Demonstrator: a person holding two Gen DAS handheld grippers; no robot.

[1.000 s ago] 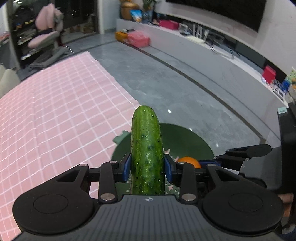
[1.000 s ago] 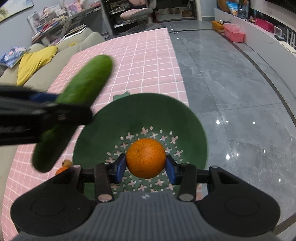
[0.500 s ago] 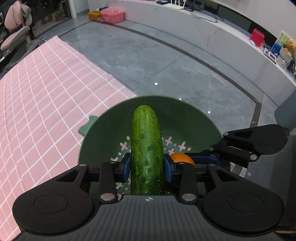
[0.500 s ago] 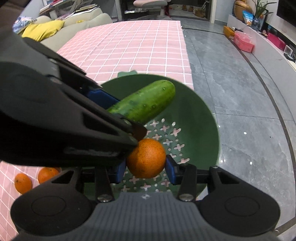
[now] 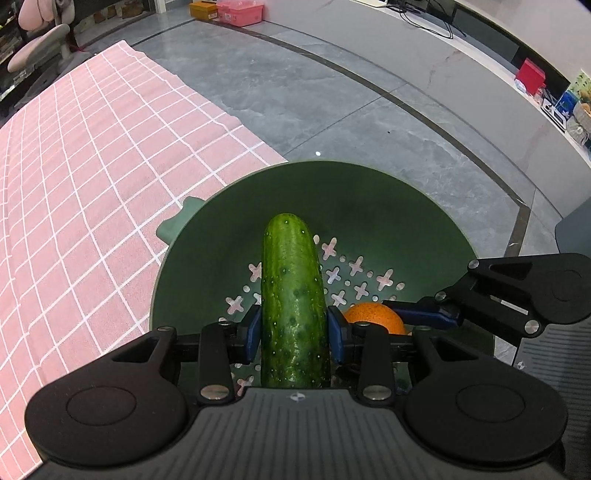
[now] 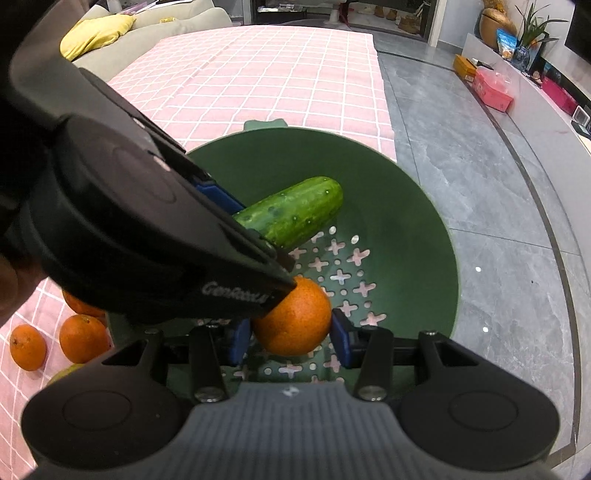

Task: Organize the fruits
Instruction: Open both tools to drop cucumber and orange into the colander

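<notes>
My left gripper (image 5: 294,334) is shut on a green cucumber (image 5: 293,306) and holds it inside the green perforated colander (image 5: 388,206). The cucumber (image 6: 295,214) points toward the colander's far wall (image 6: 424,229) in the right wrist view. My right gripper (image 6: 291,338) is shut on an orange (image 6: 293,323), low in the colander's near side. The orange (image 5: 375,321) and the right gripper's blue fingers (image 5: 421,315) show to the right in the left wrist view. The left gripper's body touches or nearly touches the orange.
The colander sits at the edge of a pink checked cloth (image 5: 92,184), beside grey tiled floor (image 5: 332,103). Three loose oranges (image 6: 83,338) and a pale green fruit (image 6: 66,371) lie on the cloth left of the colander. A sofa with a yellow cushion (image 6: 98,35) is at the far left.
Both grippers have lowered into the colander with their fruits. The cucumber has gone from above the rim to deep inside, close over the perforated bottom.
</notes>
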